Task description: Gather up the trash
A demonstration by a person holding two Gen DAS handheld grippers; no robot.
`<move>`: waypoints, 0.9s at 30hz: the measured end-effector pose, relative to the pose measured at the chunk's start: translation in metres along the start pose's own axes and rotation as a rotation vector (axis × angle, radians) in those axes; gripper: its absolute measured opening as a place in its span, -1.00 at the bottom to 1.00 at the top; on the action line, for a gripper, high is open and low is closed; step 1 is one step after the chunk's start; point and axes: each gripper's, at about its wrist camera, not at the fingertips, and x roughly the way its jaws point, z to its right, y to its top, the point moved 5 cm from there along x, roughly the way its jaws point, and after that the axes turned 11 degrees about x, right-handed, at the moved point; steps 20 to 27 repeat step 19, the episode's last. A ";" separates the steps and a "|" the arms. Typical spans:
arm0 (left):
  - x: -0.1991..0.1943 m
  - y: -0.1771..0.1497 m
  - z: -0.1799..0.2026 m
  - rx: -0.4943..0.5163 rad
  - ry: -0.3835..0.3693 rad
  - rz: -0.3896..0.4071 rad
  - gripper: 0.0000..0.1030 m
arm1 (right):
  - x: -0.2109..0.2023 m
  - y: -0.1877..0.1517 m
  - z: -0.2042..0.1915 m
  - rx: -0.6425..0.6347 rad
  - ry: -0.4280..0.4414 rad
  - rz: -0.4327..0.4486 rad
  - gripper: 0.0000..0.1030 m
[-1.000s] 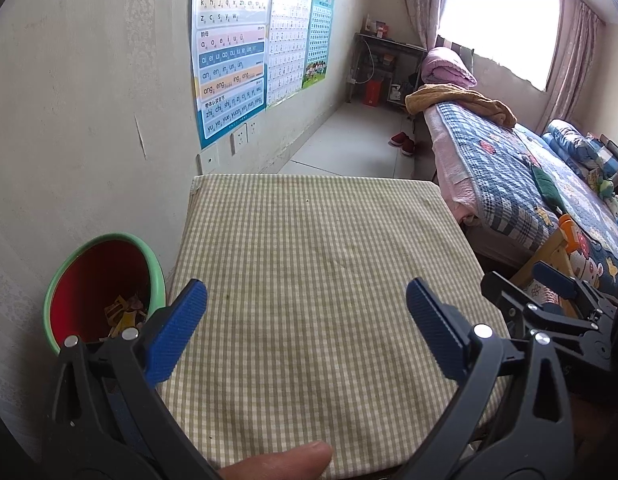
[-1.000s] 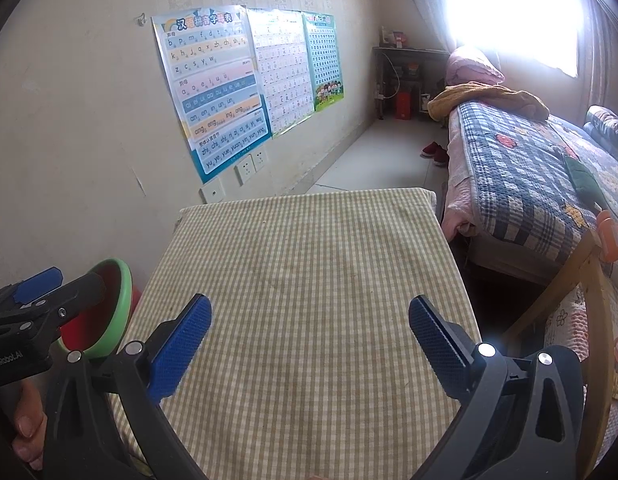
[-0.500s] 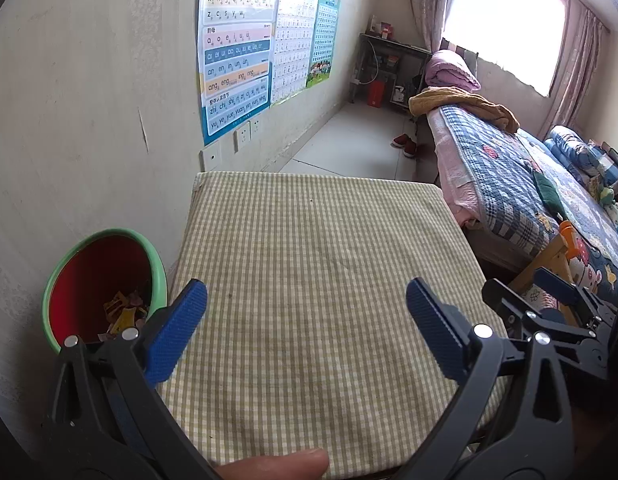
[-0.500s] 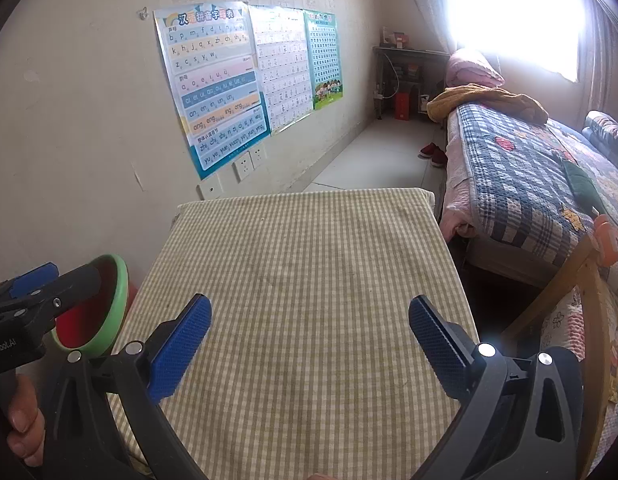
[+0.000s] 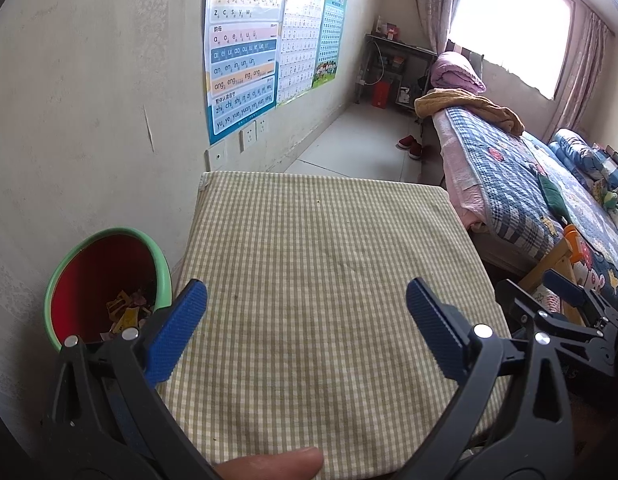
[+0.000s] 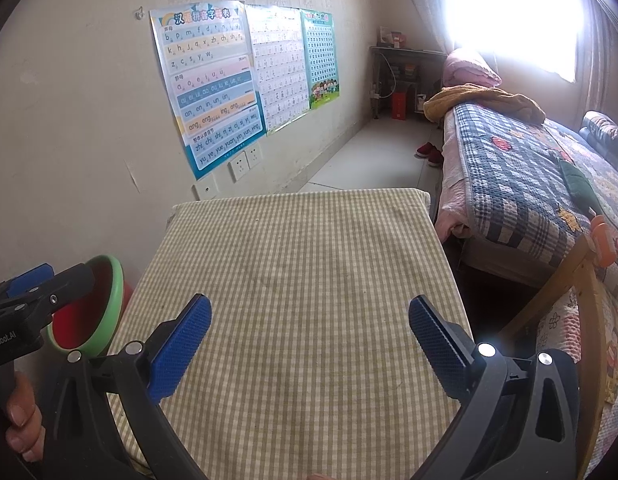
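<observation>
Both views have lifted and drawn back a little over the last second: the wall charts sit lower in frame and more of the far floor shows beyond the checked tablecloth. Nothing on the cloth has shifted, because nothing lies on it; from the near edge to the far edge no scrap of trash can be seen.

The left gripper hangs over the near left part of the table with its blue pads wide apart and empty. The right gripper hovers over the near edge, equally wide and empty; in the left view it shows off the table's right edge.

The trash itself, yellow and pale wrappers, lies in the bottom of the red bin with the green rim, which stands just beside the table's left edge against the wall.

With the cloth bare and the wrappers binned, the collecting looks finished or nearly so, and the pulling back reads as a last look over the table.

Readable writing: the nearest wall poster is a pinyin chart, with rows such as "b p m f d t n l", "ai ei ui ao ou iu ie üe er" and "zhi chi shi ri zi ci si". The body of the left tool, seen in the right view, carries a partly cut-off mark ending "Robot.AI".
</observation>
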 end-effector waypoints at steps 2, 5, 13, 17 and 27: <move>0.000 0.000 -0.001 -0.002 0.001 0.001 0.89 | 0.000 0.001 -0.001 -0.003 0.001 0.000 0.86; 0.000 0.000 -0.001 -0.002 0.002 0.001 0.89 | 0.000 0.000 -0.002 -0.008 0.004 0.000 0.86; -0.004 0.003 0.001 -0.004 -0.018 0.024 0.89 | 0.002 0.000 -0.002 -0.010 0.000 -0.003 0.86; -0.002 0.002 -0.002 -0.009 -0.011 0.014 0.89 | 0.002 0.000 -0.003 -0.013 0.002 -0.004 0.86; -0.003 0.003 -0.002 -0.004 -0.004 0.016 0.89 | 0.003 -0.001 -0.003 -0.012 0.001 -0.006 0.86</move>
